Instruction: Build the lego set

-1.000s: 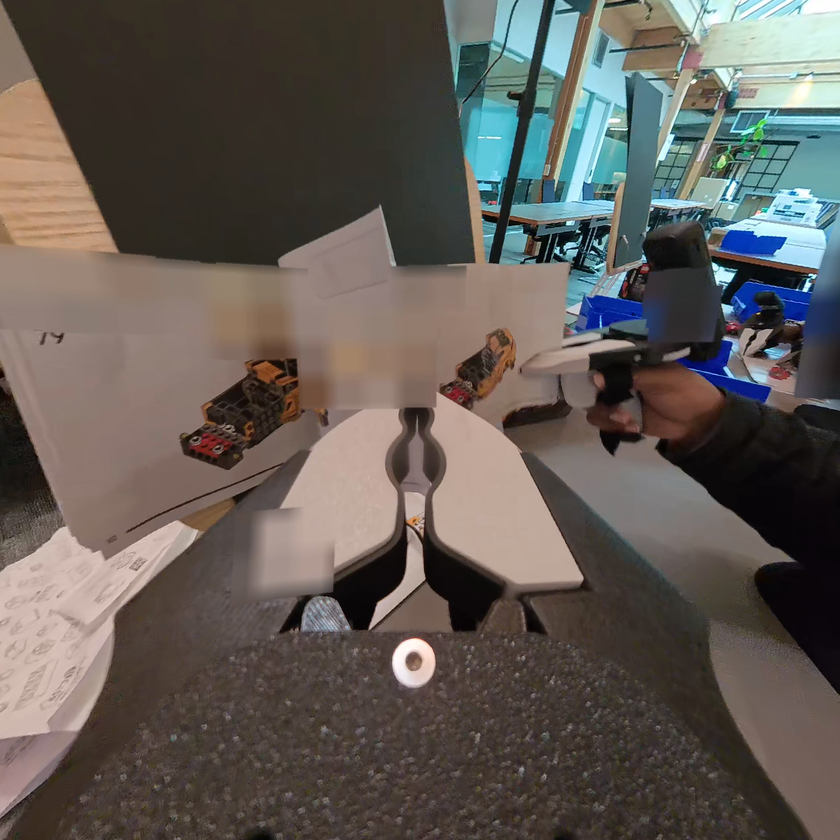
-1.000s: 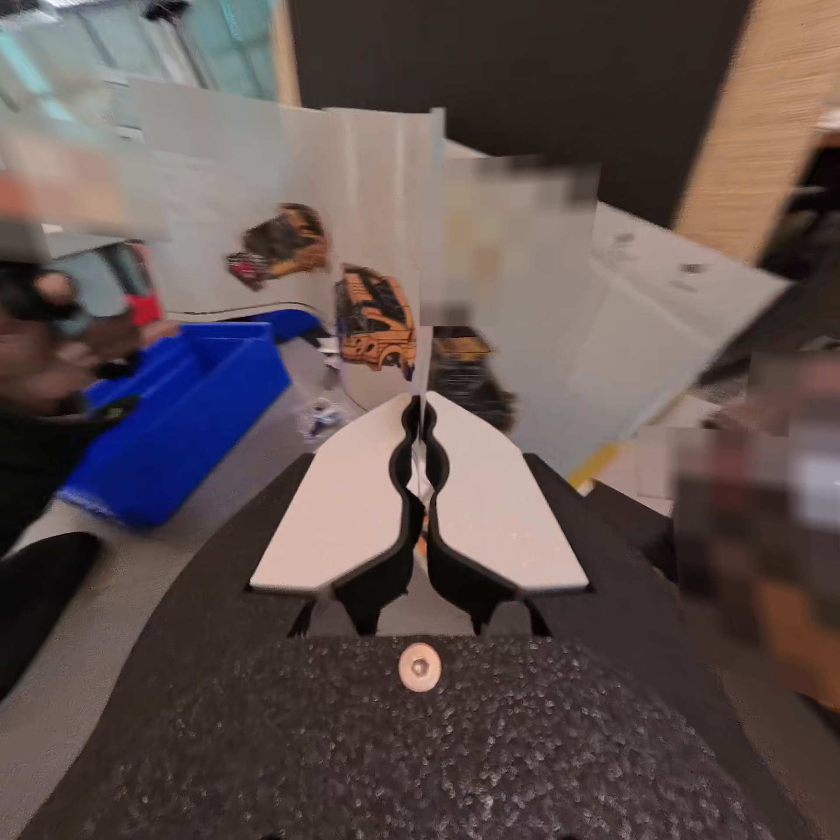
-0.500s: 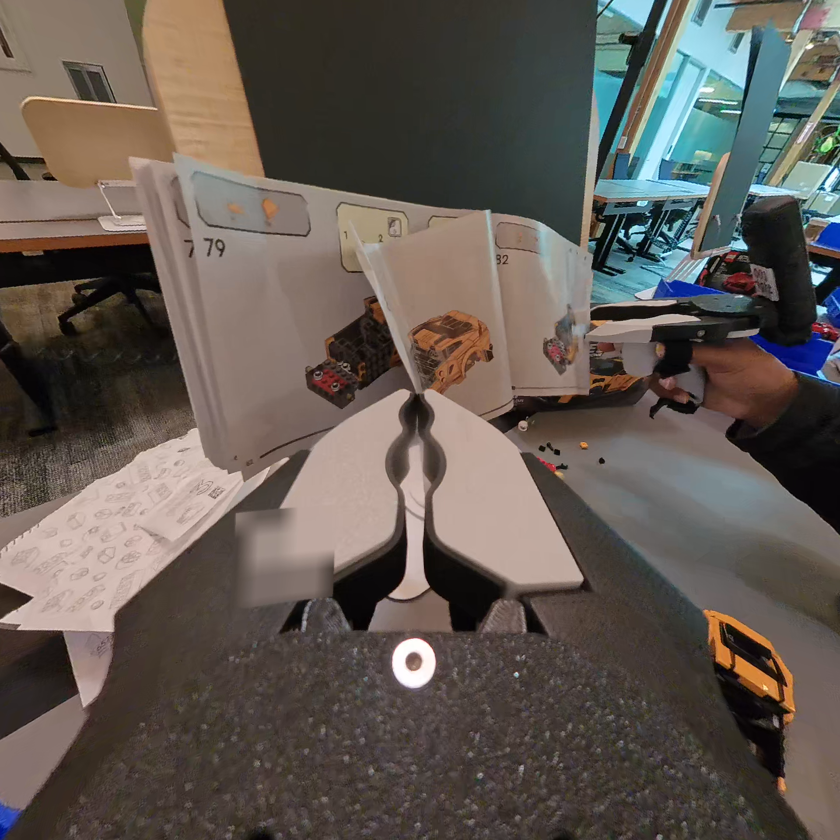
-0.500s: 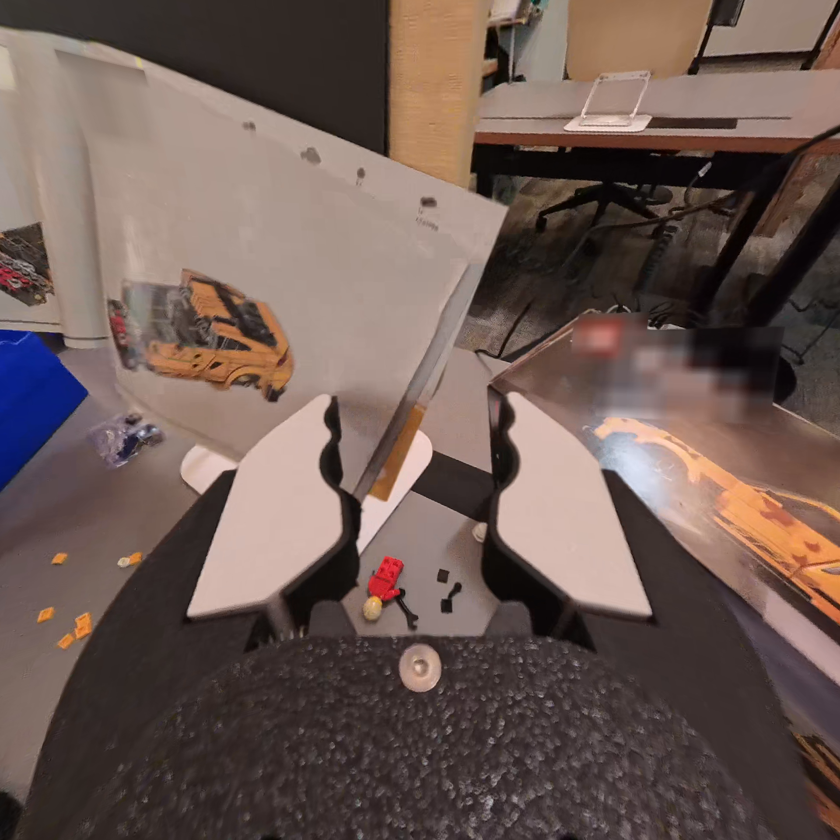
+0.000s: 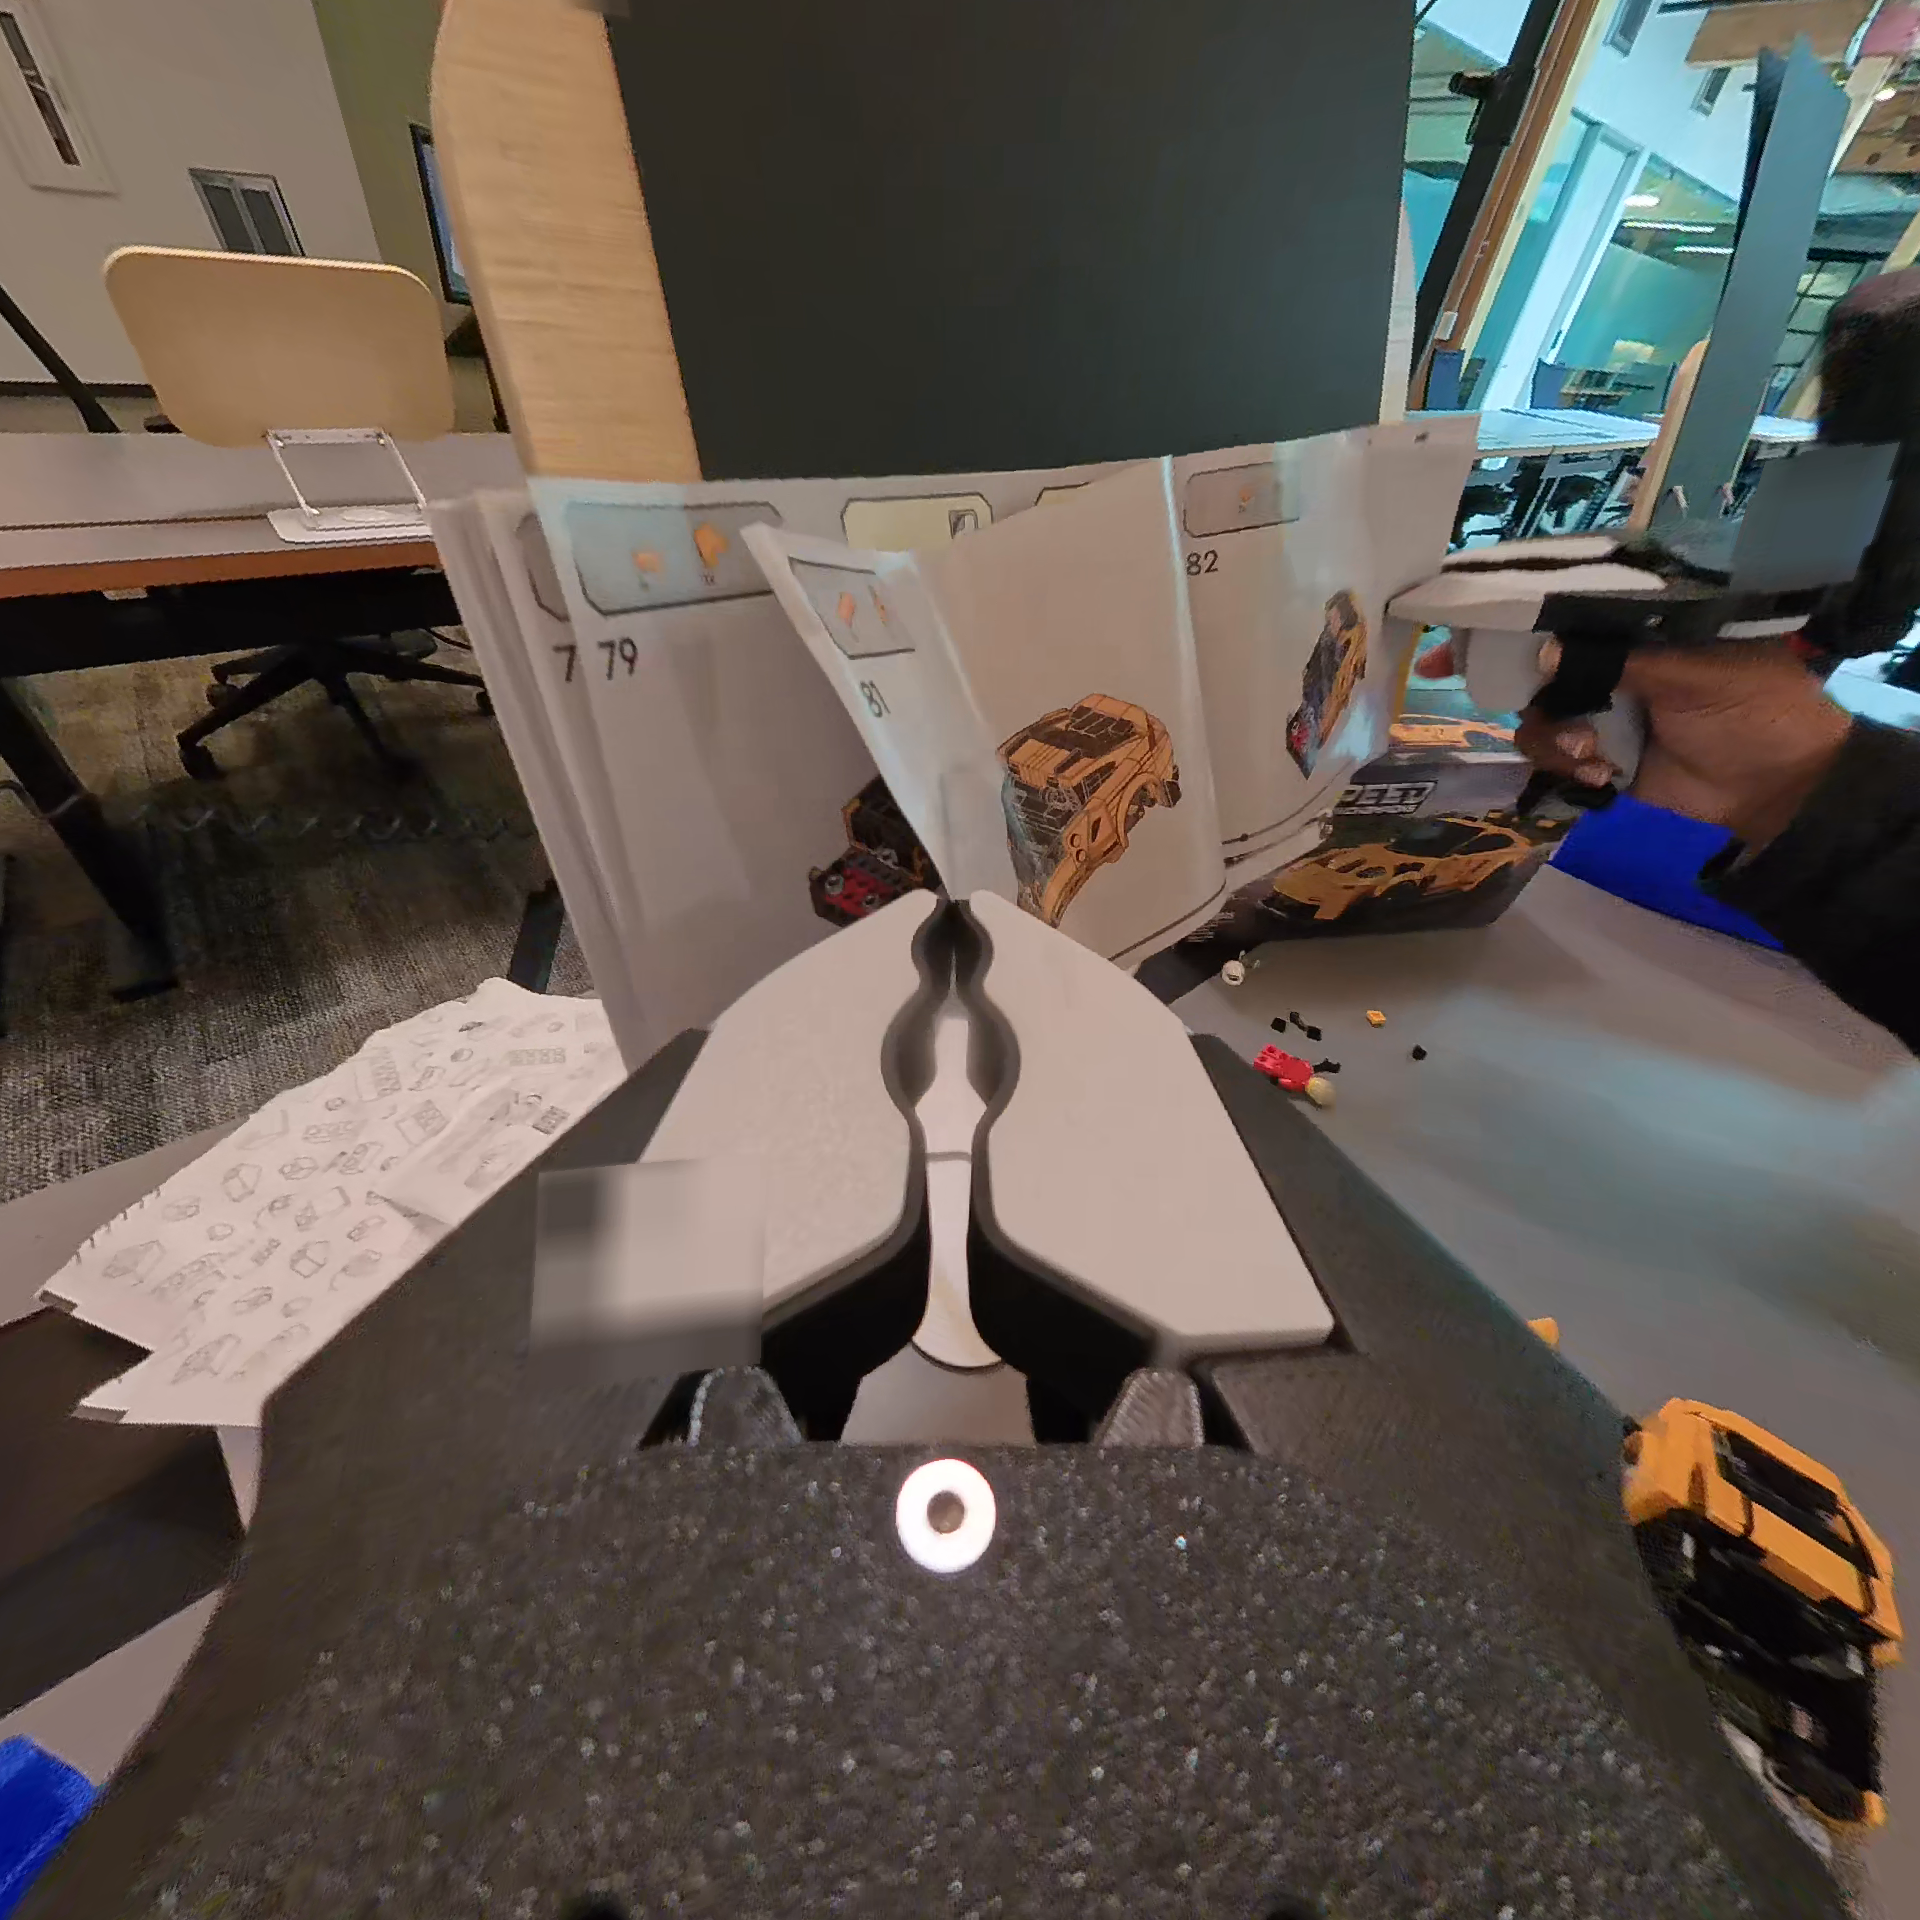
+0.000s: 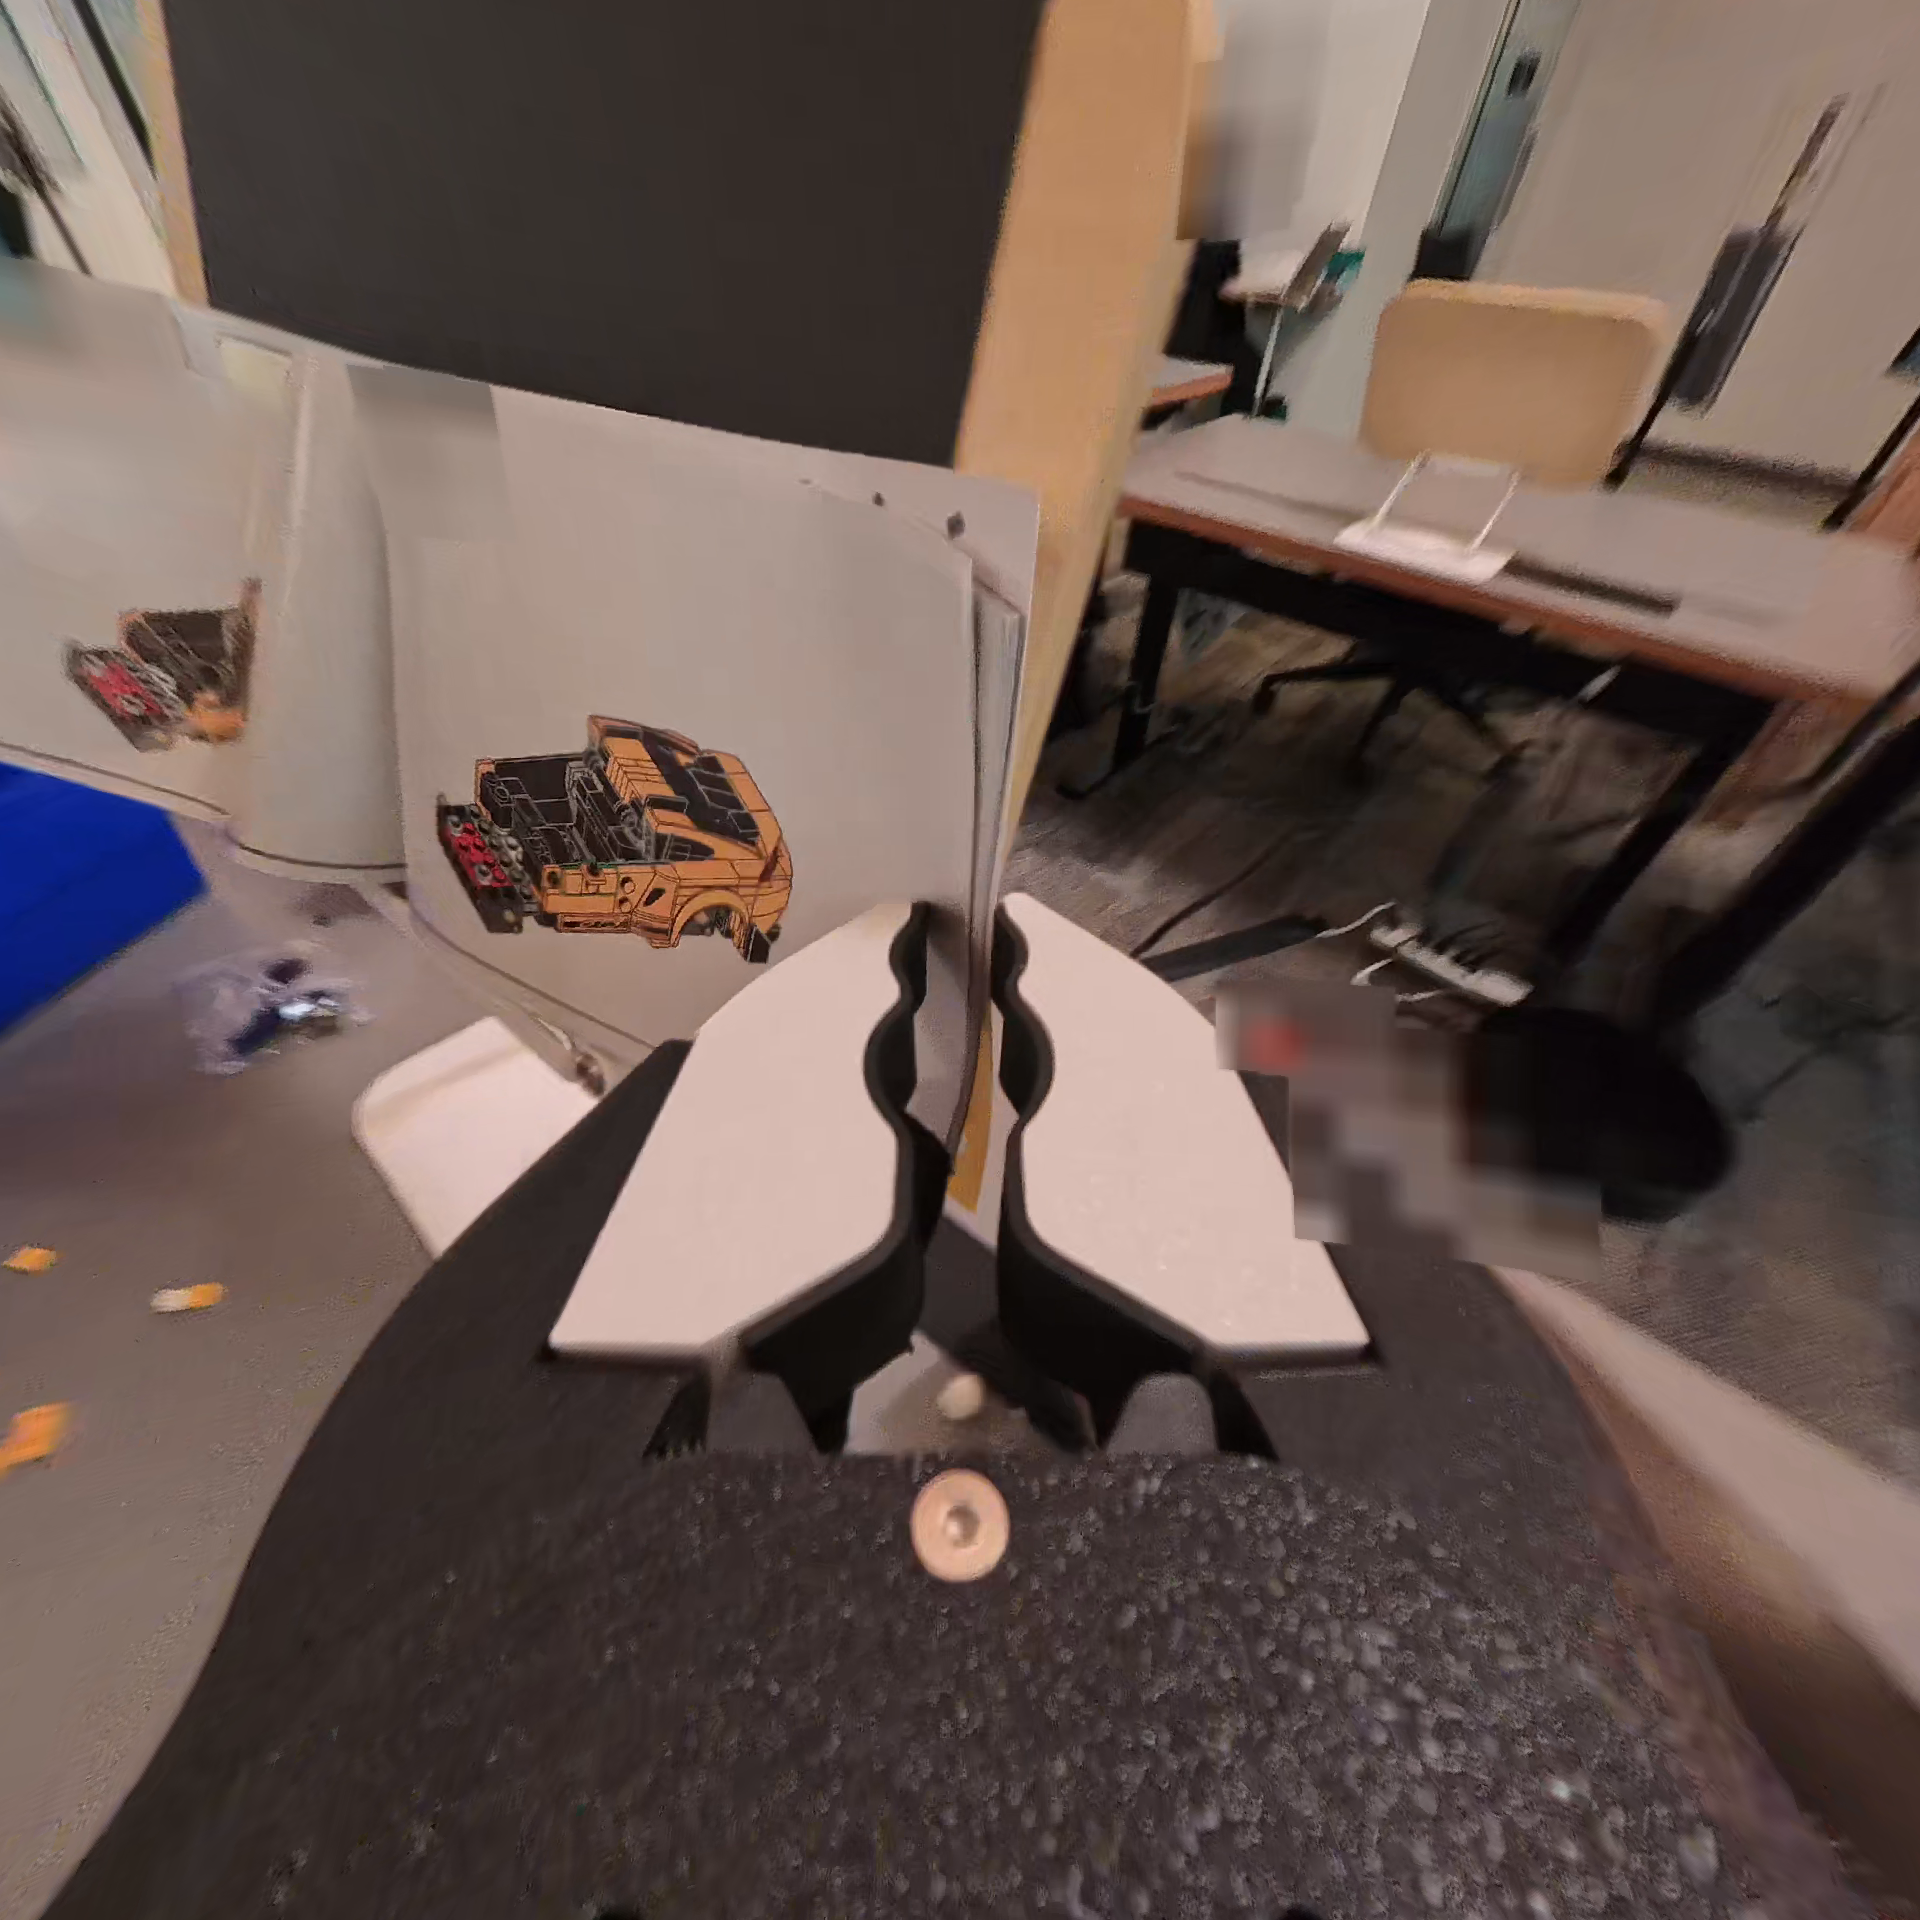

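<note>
The instruction booklet [image 5: 675, 779] stands open and upright at the back of the grey worktop [image 5: 1558, 1143], propped on a white stand [image 6: 468, 1101] in front of a dark panel [image 5: 987, 229]. One loose page [image 5: 914, 727] curls forward from the spread, and the left gripper [image 5: 954, 909] has it pinched at its lower corner, fingertips closed tight on the sheet. The right gripper [image 6: 956, 935] is at the booklet's outer edge with its jaws narrow; the edge of several pages stands between the fingers, and a sliver of gap shows on either side, so they do not look clamped yet.

The paper looks thin, light and floppy, likely to crease or tear if tugged hard; the free outer edge or a lower corner seems the safest hold, well away from the spine.

Around it lie printed paper sheets [image 5: 312, 1143] to the left, a box with a yellow car picture [image 5: 1403, 862], scattered small bricks [image 5: 1288, 1065], a yellow and black brick car [image 5: 1756, 1579] and a blue bin [image 6: 73, 883]
</note>
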